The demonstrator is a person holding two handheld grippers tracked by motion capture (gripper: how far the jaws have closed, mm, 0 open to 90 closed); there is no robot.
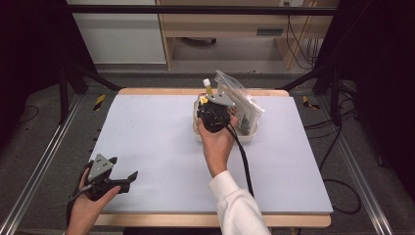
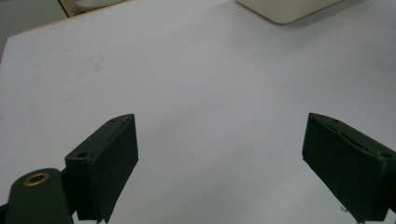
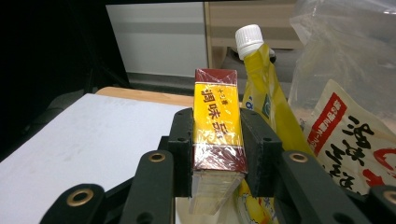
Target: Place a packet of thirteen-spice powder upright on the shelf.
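Note:
My right gripper (image 3: 217, 140) is shut on a yellow and dark red seasoning box (image 3: 217, 130) wrapped in clear film, which stands upright between the pads. In the high view this gripper (image 1: 211, 108) hovers over the left part of a white bin (image 1: 250, 137) at the table's far middle. A yellow pouch with a white cap (image 3: 261, 88) stands just behind the box, and its cap (image 1: 207, 84) sticks up above the bin. My left gripper (image 1: 125, 177) rests at the table's near left corner, open and holding nothing, with bare grey mat between its fingers (image 2: 105, 168).
A clear plastic bag (image 1: 240, 95) and a white packet with red print (image 3: 355, 135) fill the bin's right side. The grey mat (image 1: 156, 132) covers the table. A black frame and rails run along both sides. The bin's corner (image 2: 285, 9) shows far ahead of the left gripper.

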